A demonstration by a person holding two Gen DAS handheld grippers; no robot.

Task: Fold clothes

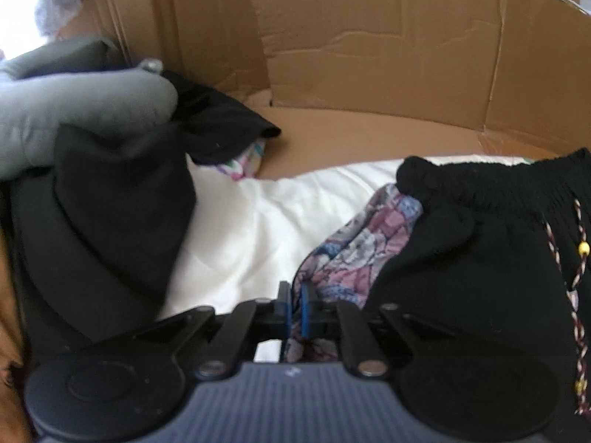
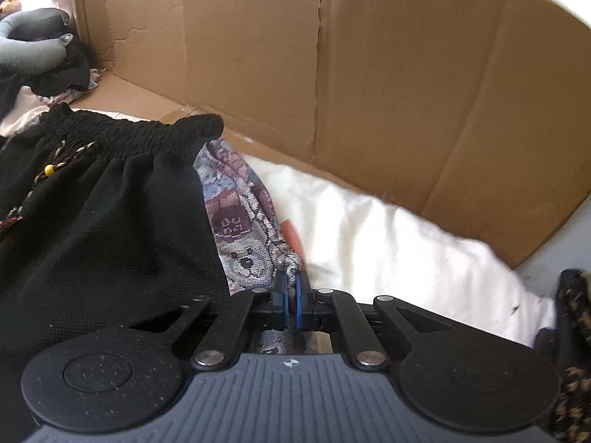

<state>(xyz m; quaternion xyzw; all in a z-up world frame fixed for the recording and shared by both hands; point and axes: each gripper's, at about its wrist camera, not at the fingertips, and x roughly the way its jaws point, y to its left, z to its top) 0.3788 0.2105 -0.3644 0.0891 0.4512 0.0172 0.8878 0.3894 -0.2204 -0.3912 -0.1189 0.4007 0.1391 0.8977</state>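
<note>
**Both claws pinching the patterned cloth**

Tall brown cardboard walls [image 2: 406, 74] fence my work area. On the white padded quilt [image 1: 251, 229] lies the black gathered-waist skirt [image 2: 92, 221], over a pink-and-blue bear-patterned woven cloth [image 2: 240, 221]. My left claw [image 1: 294, 308] and right claw [image 2: 291, 297] each clamp its edges, probably to lift it taut for folding.

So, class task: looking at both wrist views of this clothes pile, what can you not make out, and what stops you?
- Patterned cloth, left wrist view: its full shape, covered by the black skirt.
- Same cloth, right wrist view: its near end, hidden behind the right gripper.
- Left gripper: its pinch point, blurred.
- Grey pillow, left wrist view: cut off by the edge.
</note>
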